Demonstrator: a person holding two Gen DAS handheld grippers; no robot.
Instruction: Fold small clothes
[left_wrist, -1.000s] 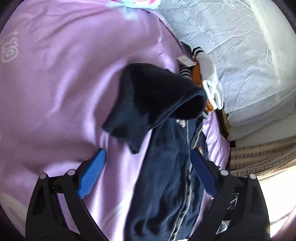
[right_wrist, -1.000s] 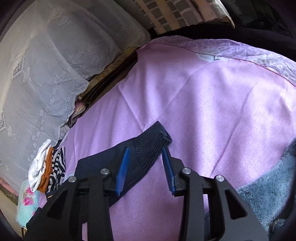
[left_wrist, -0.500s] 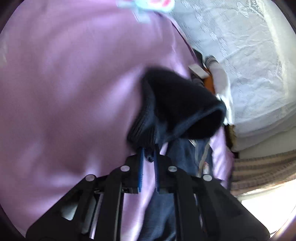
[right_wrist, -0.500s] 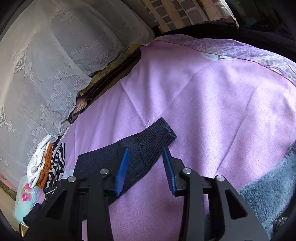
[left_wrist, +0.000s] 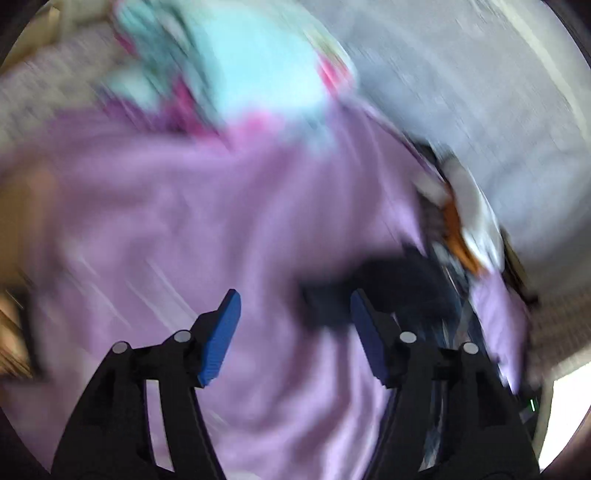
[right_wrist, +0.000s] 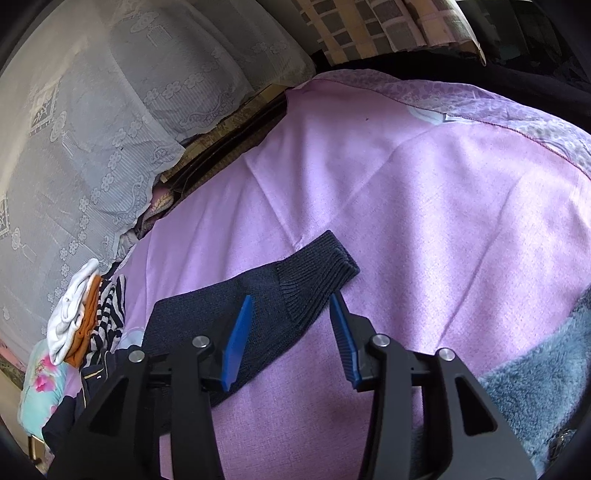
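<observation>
A navy knitted garment lies on the purple sheet, one sleeve stretched out with its ribbed cuff flat on the bed. My right gripper stands open just above that sleeve, one blue finger over the fabric, the other beside the cuff. The left wrist view is heavily blurred: my left gripper is open with nothing between its fingers, and the dark garment lies just ahead and right of it.
A small stack of white, orange and striped clothes sits by the lace-covered pillows. A turquoise floral cloth lies at the bed's far end. A grey fleece blanket lies at the right.
My left gripper was shut on the other cuff half a second ago; it has let go, opened and swung away fast. The right gripper has barely moved and stays open over the sleeve.
</observation>
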